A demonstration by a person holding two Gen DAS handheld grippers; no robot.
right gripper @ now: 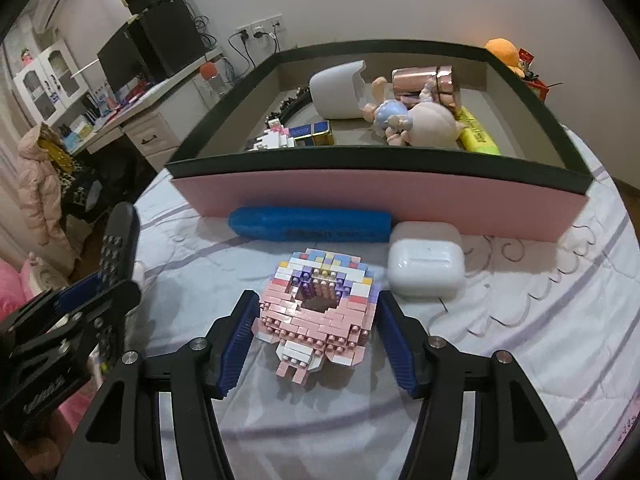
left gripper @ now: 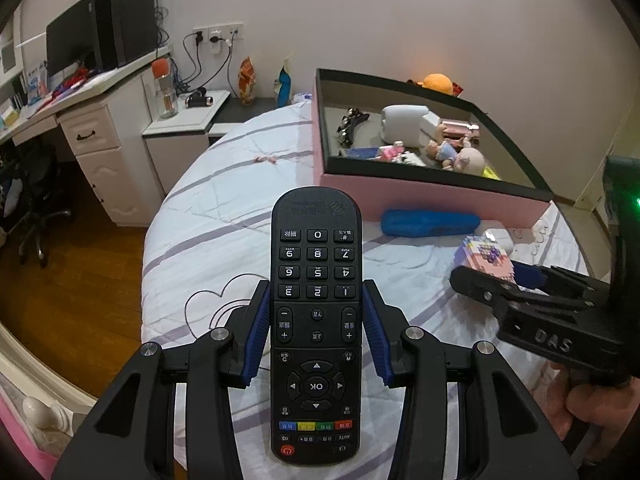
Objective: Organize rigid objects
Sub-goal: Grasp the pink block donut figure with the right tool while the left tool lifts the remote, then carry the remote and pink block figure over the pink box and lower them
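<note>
My left gripper (left gripper: 316, 284) is shut on a black remote control (left gripper: 316, 320), held by its sides above the white bed cover, number keys toward the far end. In the right wrist view the remote (right gripper: 118, 240) shows at the left edge. My right gripper (right gripper: 318, 296) is shut on a pink and pastel brick model (right gripper: 320, 312) that rests on the cover, blue pads against both sides. From the left wrist view this brick model (left gripper: 488, 258) sits between the right gripper (left gripper: 500, 276) fingers at right. Behind stands a pink box (right gripper: 380, 196) with a dark rim.
A blue case (right gripper: 312, 226) and a white earbud case (right gripper: 426, 266) lie against the box's front wall. Inside the box are a doll (right gripper: 424, 120), a white cup, a pink metallic tin and a yellow marker. A white desk (left gripper: 92, 136) and wooden floor lie left of the bed.
</note>
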